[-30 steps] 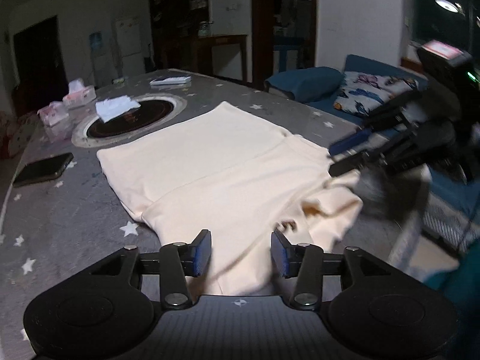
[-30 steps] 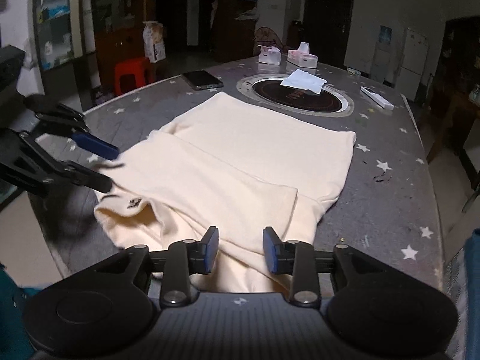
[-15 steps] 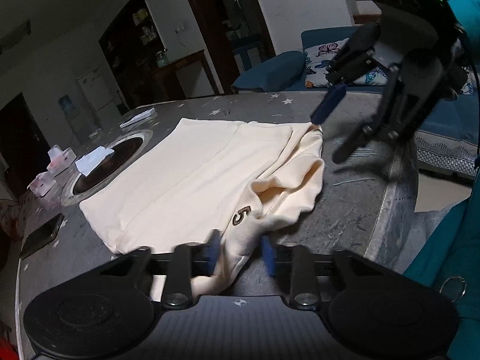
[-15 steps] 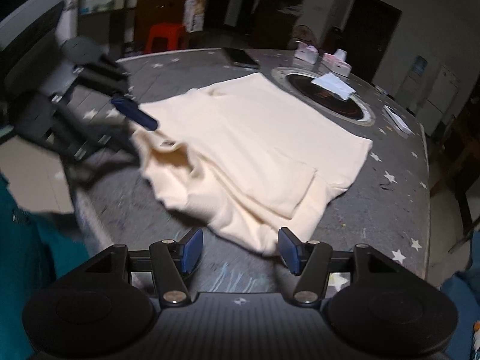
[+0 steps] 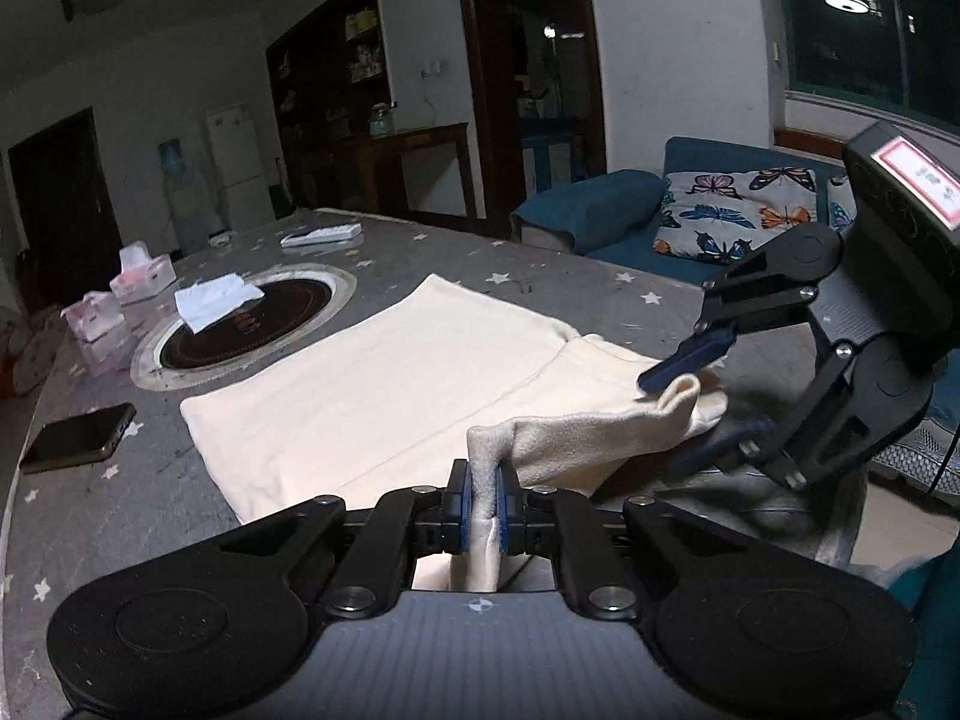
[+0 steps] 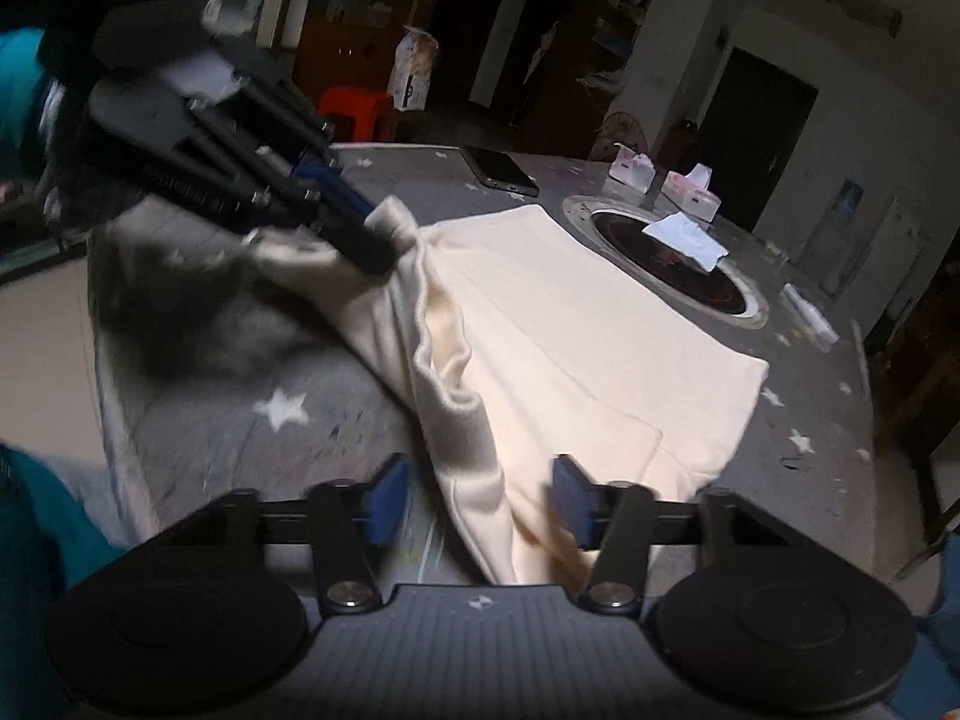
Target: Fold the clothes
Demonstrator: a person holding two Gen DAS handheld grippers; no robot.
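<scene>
Cream garment (image 5: 384, 396) is lying on the starry grey table (image 5: 108, 516), near edge being gathered. Left gripper (image 5: 485, 507) is pinching a corner; right gripper (image 6: 477, 501) is closing around cloth, seemingly not yet gripping. Next: lifting both corners and carrying them far.

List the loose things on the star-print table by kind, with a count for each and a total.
Cream garment: 1
Pink tissue boxes: 2
Phone: 1
White remote: 1
White tissue on the round hob: 1
Total: 6
</scene>
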